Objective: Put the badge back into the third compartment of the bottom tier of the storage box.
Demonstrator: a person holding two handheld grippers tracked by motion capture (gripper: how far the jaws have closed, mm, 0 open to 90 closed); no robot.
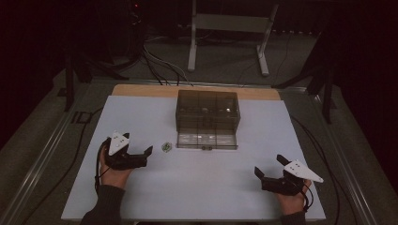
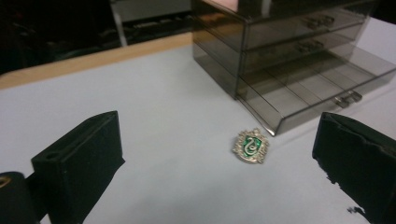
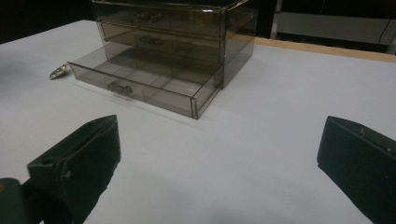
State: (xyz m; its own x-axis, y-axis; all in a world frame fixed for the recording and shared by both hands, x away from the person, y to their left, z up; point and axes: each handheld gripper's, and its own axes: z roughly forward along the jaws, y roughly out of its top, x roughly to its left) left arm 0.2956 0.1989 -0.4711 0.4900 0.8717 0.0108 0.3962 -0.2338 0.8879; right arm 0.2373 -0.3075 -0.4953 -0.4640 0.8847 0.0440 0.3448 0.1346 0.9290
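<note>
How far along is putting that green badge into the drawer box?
Done: the bottom drawer stands pulled open. In hand: nothing; the left gripper is open, pointed toward the badge lying on the table. Left: grasp it, drop it in, close up. The right gripper waits open.

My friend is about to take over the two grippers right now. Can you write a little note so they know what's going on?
Left gripper: open, holding nothing, resting on the table, pointed at the badge.
Right gripper: open, holding nothing, near the table's right front.
Green and silver badge: lying flat on the table, just left of the open drawer's front corner, not touched.
Smoky clear drawer box: mid-table; bottom drawer pulled out, its compartments look empty; upper two shut.
Done: the drawer is open.
Left, probably: pick up the badge, drop it in a compartment, then close the drawer.
</note>
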